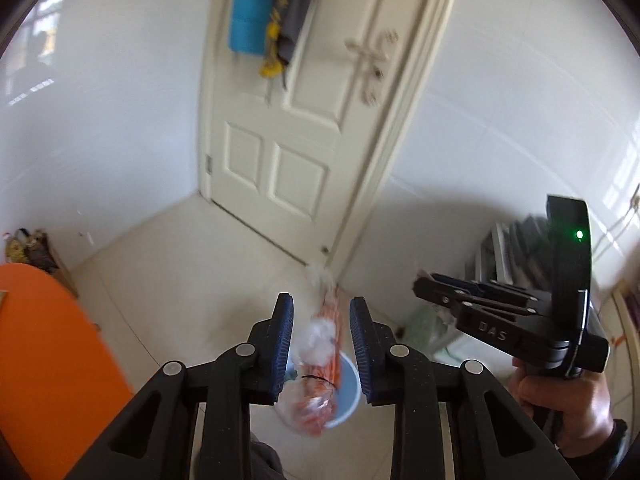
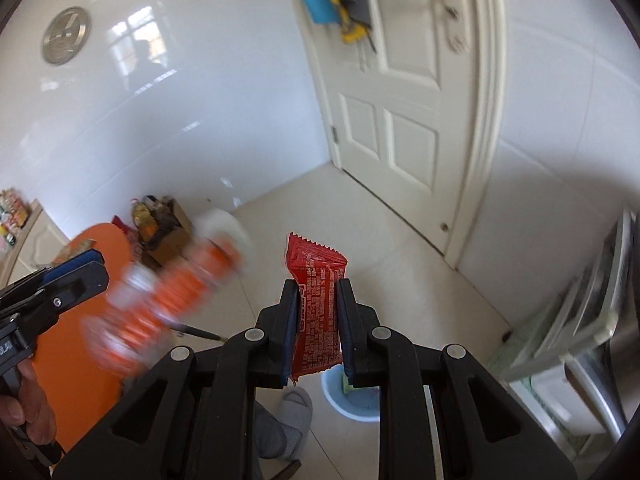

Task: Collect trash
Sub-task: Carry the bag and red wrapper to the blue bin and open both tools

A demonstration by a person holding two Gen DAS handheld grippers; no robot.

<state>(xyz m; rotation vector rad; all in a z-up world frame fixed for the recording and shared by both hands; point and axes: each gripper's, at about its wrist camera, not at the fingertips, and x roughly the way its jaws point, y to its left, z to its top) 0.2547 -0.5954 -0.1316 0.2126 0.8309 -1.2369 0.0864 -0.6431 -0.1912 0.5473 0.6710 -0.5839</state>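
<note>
My left gripper [image 1: 322, 344] points down at the floor, its blue pads a small way apart. A blurred clear bag with orange print and white bits [image 1: 324, 344] sits in that gap above a light blue bin [image 1: 352, 404]. Daylight shows between the bag and the right pad, so the pads do not press it. From the right wrist view the same bag [image 2: 160, 300] is a smear just beyond the left gripper [image 2: 96, 268]. My right gripper [image 2: 318, 320] is shut on a red snack wrapper [image 2: 316, 276], held upright over the bin [image 2: 332, 400]. The right gripper [image 1: 420, 286] also shows from the side.
An orange table [image 1: 40, 360] [image 2: 80, 320] lies to the left. A white door [image 1: 288, 140] [image 2: 400, 120] with clothes hanging on it closes the far corner. A shelf rack [image 2: 580, 300] stands right, a cardboard box [image 2: 168, 236] by the wall, a slippered foot [image 2: 296, 412] beside the bin.
</note>
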